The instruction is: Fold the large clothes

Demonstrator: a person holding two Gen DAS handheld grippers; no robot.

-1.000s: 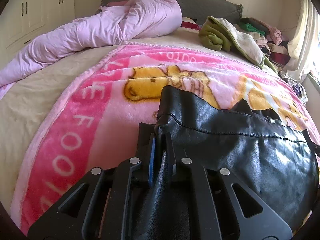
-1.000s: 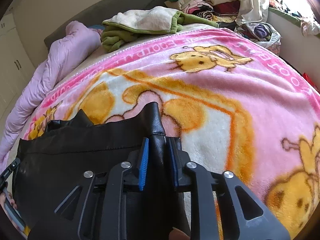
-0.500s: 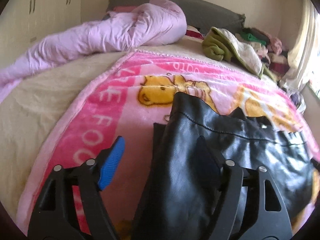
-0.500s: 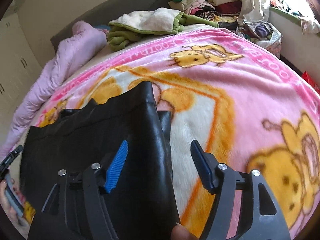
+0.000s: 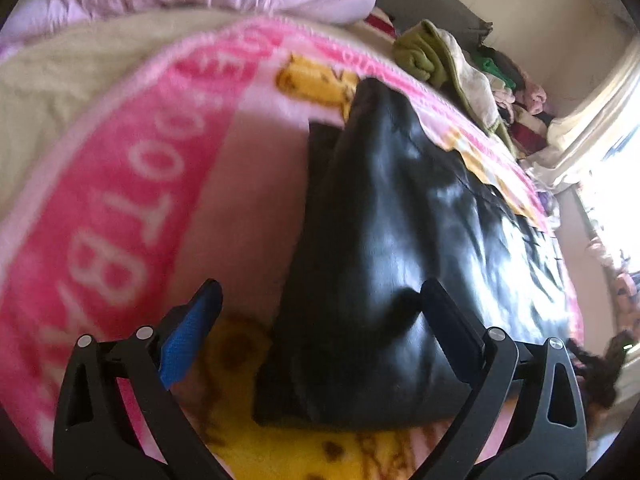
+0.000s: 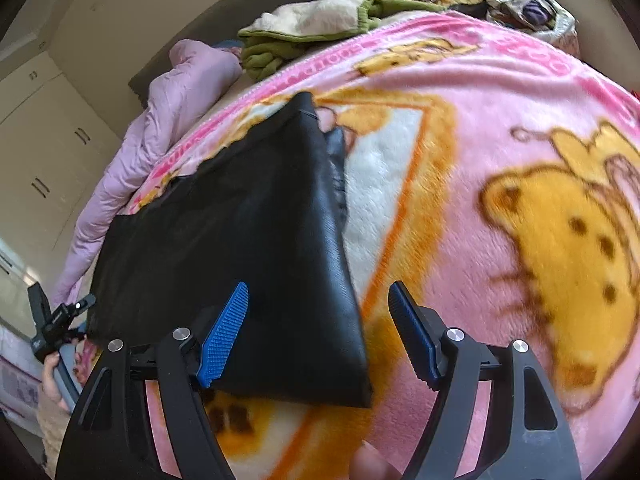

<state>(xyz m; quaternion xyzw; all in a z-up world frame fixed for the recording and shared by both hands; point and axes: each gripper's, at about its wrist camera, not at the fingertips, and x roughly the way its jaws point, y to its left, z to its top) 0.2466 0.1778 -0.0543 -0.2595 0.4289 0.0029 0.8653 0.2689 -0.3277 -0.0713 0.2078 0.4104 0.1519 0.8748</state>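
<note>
One fold looks done: your left gripper (image 5: 316,312) and right gripper (image 6: 318,320) both hang released, jaws spread, over the black leather garment (image 6: 240,232) lying doubled at centre frame on the pink blanket (image 6: 500,128), with further folds probably left.

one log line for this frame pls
step: fold laid down | left gripper: open, empty | right gripper: open, empty | black leather garment: folded on pink blanket
</note>
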